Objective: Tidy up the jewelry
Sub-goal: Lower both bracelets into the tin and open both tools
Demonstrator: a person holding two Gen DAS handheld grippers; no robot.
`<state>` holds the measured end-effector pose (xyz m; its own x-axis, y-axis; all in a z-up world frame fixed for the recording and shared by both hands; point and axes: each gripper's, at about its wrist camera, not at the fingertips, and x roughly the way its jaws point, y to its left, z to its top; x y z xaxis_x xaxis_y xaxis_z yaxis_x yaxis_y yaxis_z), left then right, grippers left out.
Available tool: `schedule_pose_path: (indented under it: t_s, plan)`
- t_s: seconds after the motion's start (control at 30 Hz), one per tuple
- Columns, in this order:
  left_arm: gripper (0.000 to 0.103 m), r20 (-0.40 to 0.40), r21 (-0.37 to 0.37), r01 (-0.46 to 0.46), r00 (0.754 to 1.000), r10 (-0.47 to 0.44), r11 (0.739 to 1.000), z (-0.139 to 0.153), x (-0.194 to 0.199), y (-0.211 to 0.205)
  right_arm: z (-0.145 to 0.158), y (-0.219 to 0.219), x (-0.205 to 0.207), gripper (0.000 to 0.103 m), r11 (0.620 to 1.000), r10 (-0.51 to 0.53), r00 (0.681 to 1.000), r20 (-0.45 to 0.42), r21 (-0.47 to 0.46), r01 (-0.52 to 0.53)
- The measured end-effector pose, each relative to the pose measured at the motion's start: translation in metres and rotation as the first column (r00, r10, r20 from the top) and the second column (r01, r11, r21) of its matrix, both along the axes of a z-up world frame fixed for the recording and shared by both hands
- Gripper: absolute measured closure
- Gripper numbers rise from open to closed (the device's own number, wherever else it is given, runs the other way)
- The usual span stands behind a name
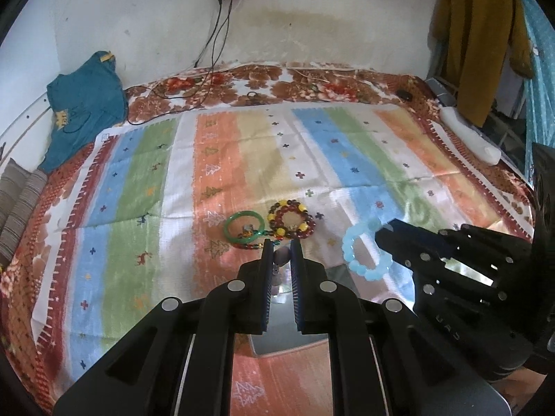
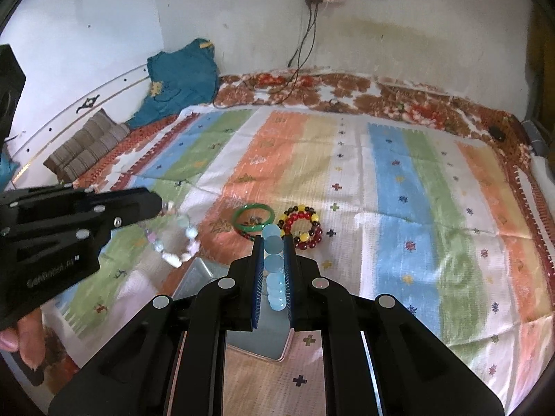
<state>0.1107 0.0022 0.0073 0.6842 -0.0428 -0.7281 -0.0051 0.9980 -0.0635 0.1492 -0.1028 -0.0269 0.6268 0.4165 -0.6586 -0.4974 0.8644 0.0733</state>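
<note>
bangle (image 1: 244, 230) laid on cloth (image 1: 347, 159), touching beaded bracelet (image 1: 293, 220) on its right | tray (image 2: 258, 339) set nearer than both, under the grippers | left gripper (image 1: 281, 254) held left of right gripper (image 2: 273, 256), both above tray; a bead bracelet (image 2: 275, 274) held between the right jaws, a pale bracelet (image 2: 173, 242) hung from the left | shirt (image 1: 85, 104) and pillows (image 1: 20, 201) at far left by wall (image 1: 312, 10)

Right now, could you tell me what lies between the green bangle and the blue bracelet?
The red-and-yellow bead bracelet lies between the green bangle and the blue bracelet, beside the bangle; this shows in the left wrist view.
</note>
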Motion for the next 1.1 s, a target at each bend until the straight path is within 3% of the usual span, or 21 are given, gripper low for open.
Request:
schedule_pose_path:
  t_s: [0.43,0.57,0.6,0.7,1.1]
  plan:
    - [0.093,0.028,-0.006,0.000,1.000,0.000,1.000,-0.001,-0.017,-0.002,0.003,-0.003,-0.020,0.091,1.000,0.010,1.000,0.019,0.025,-0.011]
    - [0.087,0.055,0.008,-0.021,0.998,0.021,1.000,0.003,-0.022,0.000,0.005,-0.004,-0.021,0.091,1.000,-0.020,0.999,0.040,0.015,0.019]
    - [0.086,0.060,0.010,-0.031,0.998,0.030,0.999,0.005,-0.023,0.001,0.005,-0.006,-0.021,0.089,0.999,-0.032,0.999,0.039,0.015,0.031]
    - [0.076,0.055,-0.008,-0.044,0.998,0.044,0.999,0.005,-0.024,0.007,0.001,-0.013,-0.016,0.065,0.998,-0.066,0.998,0.021,0.010,0.066]
    - [0.061,0.008,-0.013,-0.086,0.996,0.086,0.996,-0.008,-0.017,0.019,-0.009,-0.014,-0.004,0.062,0.994,-0.104,0.995,-0.009,-0.023,0.104]
